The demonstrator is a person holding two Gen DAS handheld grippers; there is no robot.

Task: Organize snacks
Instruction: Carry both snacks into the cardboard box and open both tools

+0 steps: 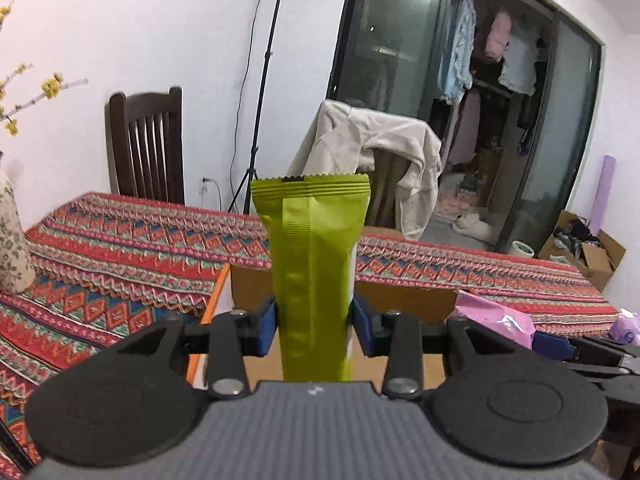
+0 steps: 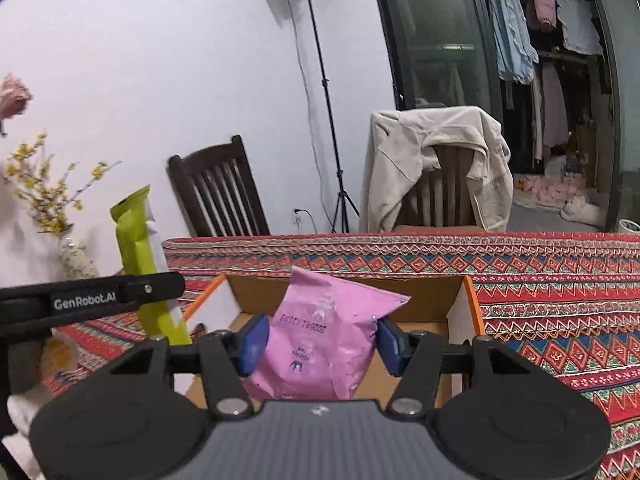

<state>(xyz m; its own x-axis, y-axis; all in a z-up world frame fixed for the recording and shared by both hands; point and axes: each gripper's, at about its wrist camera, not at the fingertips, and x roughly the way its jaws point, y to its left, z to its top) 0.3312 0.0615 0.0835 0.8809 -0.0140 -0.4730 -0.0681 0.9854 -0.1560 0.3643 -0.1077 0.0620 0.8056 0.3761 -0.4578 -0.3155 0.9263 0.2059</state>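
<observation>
Two snack packets are in view, one in each gripper. The left gripper (image 1: 314, 322) clamps its blue pads against the sides of a long, narrow lime-green foil snack packet (image 1: 310, 264), which stands upright between them with its crimped, saw-toothed top seal uppermost and a ribbed seam running down its back. The right gripper (image 2: 318, 340) grasps a crinkled pink plastic snack pouch (image 2: 320, 344) by its two flanks; the pouch is puffy, printed with dark lettering that reads upside down, and its upper corner juts to the right.

Both packets are held above one open brown cardboard box (image 2: 424, 300) with orange-edged flaps, which sits on a table covered by a woven cloth (image 2: 540, 280) of red, blue and green zigzag bands. In the right wrist view the box's far wall shows just behind the pink pouch, and the visible part of its floor is bare cardboard. The left gripper appears at that view's left edge, well apart from the right one, with the green packet rising from it.

Two dark wooden slat-backed chairs stand past the table's far edge, one bare (image 2: 218, 188), the other draped with a cream jacket (image 2: 436, 152). One black light stand (image 2: 320, 92) rises between them against the white wall. One patterned vase with yellow-blossomed branches (image 2: 76, 256) stands at the table's left end. The cloth to the right of the box lies flat and open.
</observation>
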